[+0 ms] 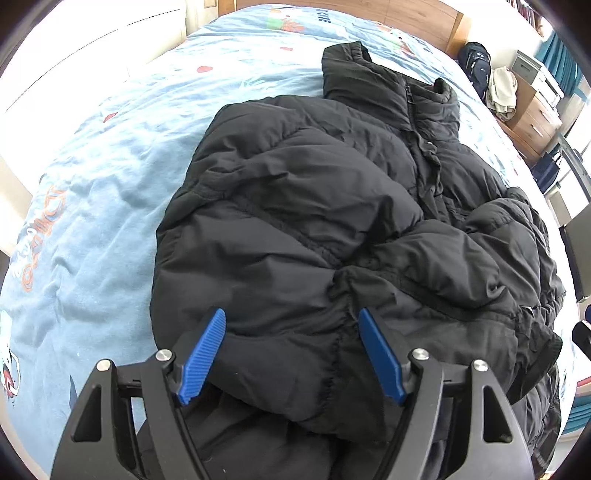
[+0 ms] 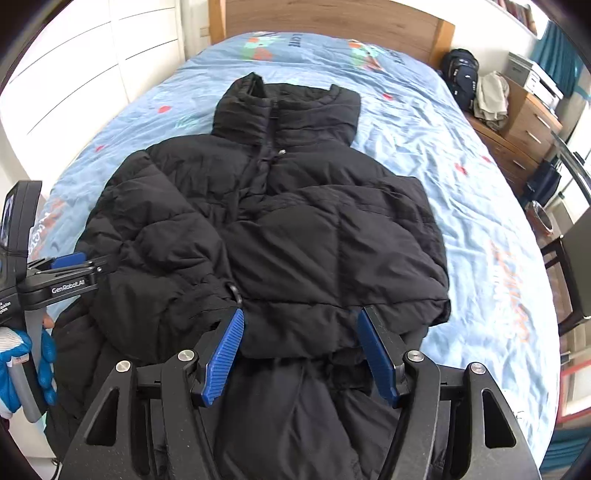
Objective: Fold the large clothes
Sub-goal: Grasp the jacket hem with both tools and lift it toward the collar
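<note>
A black puffer jacket [image 2: 295, 221] lies front up on the bed, collar toward the headboard, both sleeves folded in across the chest. It also shows in the left wrist view [image 1: 314, 221]. My left gripper [image 1: 291, 321] is open, its blue fingers just above the jacket's lower left part, holding nothing. My right gripper [image 2: 299, 321] is open above the jacket's lower hem, holding nothing. The left gripper [image 2: 70, 266] also shows at the left edge of the right wrist view, held by a blue-gloved hand.
The bed has a light blue printed sheet [image 2: 461, 177] and a wooden headboard [image 2: 332, 22]. A wooden drawer unit [image 2: 524, 133] with a backpack [image 2: 461, 77] stands to the right. White wardrobe doors [image 2: 92, 55] are on the left. A dark chair [image 2: 572, 266] stands by the bed's right side.
</note>
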`<state>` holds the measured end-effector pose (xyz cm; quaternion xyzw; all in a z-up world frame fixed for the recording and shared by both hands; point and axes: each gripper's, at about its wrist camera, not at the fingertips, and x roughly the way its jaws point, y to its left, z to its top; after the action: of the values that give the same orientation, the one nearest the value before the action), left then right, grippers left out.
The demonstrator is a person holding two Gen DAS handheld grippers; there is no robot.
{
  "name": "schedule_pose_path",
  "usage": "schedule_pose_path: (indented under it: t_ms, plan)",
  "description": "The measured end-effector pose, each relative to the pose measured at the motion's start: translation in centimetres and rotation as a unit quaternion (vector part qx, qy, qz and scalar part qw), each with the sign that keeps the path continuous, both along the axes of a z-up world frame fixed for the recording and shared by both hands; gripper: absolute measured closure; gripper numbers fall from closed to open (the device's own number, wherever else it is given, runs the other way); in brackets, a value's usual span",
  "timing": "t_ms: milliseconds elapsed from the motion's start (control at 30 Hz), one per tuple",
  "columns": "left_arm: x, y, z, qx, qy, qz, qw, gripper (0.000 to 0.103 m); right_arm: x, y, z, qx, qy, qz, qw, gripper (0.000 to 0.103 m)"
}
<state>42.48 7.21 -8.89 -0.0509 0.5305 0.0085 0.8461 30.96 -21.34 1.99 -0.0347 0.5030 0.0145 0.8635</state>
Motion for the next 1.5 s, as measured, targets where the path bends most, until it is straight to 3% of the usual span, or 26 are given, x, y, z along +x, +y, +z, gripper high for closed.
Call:
schedule_pose_path:
  t_ms: [300, 467, 633, 867, 1067, 1233, 1300, 1367, 1400, 1467, 1500]
  plan:
    - [3.0, 1.6, 2.3, -0.034, 0.002, 0.006, 0.9994, 0.029, 4.0, -1.0, 0.2, 0.042, -0.01, 0.011, 0.999, 0.036]
    - [9.0, 2.9, 3.7, -0.081, -0.006, 0.001, 0.9967, 0.029, 10.3, -3.6, 0.3, 0.056, -0.023, 0.007, 0.998, 0.032]
    - [17.8, 2.4, 4.3, -0.125, -0.032, -0.023, 0.9914, 0.029, 19.2, -7.0, -0.6, 0.08, -0.037, -0.005, 0.996, 0.031]
    - [32.1, 2.1, 1.1, -0.221, -0.041, -0.009, 0.9744, 0.029, 32.6, -11.6, -4.9, 0.184, -0.046, -0.048, 0.981, 0.031]
    - [38.5, 2.4, -2.8, -0.291, -0.029, 0.023, 0.9559, 0.029, 40.1, -12.5, -8.7, 0.267, -0.047, -0.073, 0.96, 0.03]
    - [40.8, 0.6, -5.1, -0.269, -0.004, 0.026, 0.9628, 0.03, 43.3, -12.3, -10.5, 0.267, -0.044, -0.079, 0.959, 0.028]
    - [41.3, -0.7, -6.1, -0.245, 0.016, 0.028, 0.969, 0.038, 44.4, -12.4, -11.4, 0.274, -0.033, -0.092, 0.957, 0.028]
    - [41.5, -1.4, -6.9, -0.24, 0.034, 0.026, 0.97, 0.069, 45.4, -11.9, -12.5, 0.273, -0.008, -0.103, 0.956, 0.028]
    - [41.6, -1.8, -6.9, -0.23, 0.037, 0.022, 0.9723, 0.077, 45.4, -11.7, -12.7, 0.265, -0.003, -0.108, 0.958, 0.031]
    - [41.3, -2.6, -6.4, -0.206, 0.03, 0.007, 0.978, 0.09, 45.6, -11.0, -12.6, 0.255, 0.001, -0.096, 0.962, 0.076]
    - [41.1, -2.8, -5.9, -0.2, 0.025, 0.001, 0.9794, 0.091, 45.5, -10.5, -12.1, 0.243, -0.003, -0.087, 0.966, 0.084]
